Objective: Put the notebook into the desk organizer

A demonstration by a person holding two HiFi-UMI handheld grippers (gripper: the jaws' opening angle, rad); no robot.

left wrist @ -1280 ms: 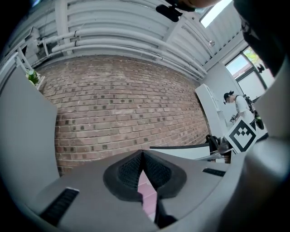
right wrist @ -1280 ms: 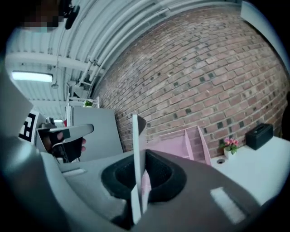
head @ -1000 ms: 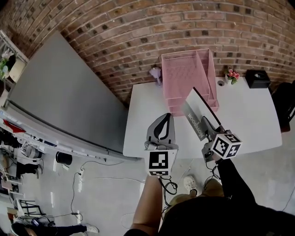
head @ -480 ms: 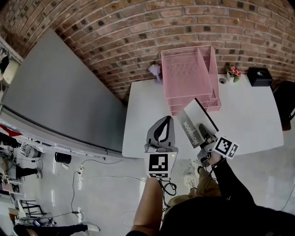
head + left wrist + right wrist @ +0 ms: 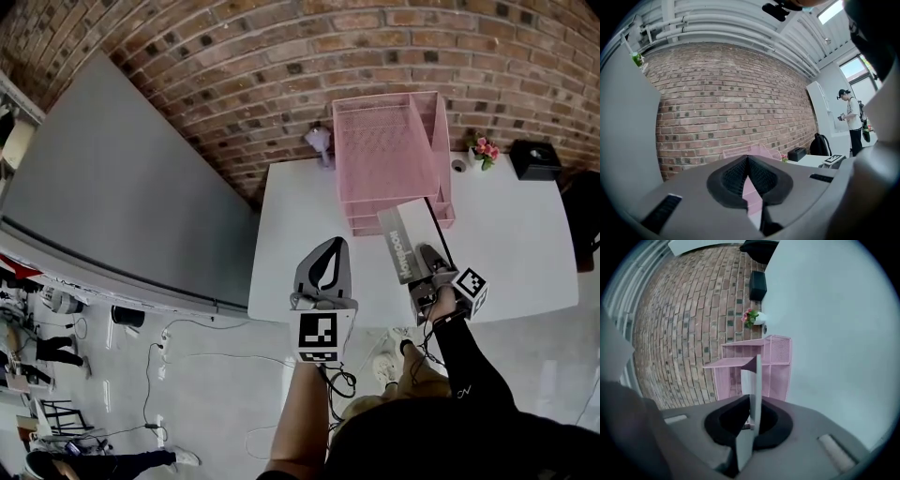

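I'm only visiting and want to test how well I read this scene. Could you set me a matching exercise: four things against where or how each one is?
Things:
1. notebook
2. desk organizer
3. black box
4. left gripper

Places or states:
A. pink mesh, at the back of the table by the brick wall
B. shut, with nothing in it
C. clamped in the right gripper
D. far right corner of the table, beside the flowers

Pairs: 1-C, 2-A, 3-D, 4-B

I saw the desk organizer (image 5: 384,155) at twelve o'clock as pink wire mesh, the table (image 5: 300,225) smooth matt white, the wall (image 5: 281,56) rough brick, the notebook (image 5: 401,246) matt grey.
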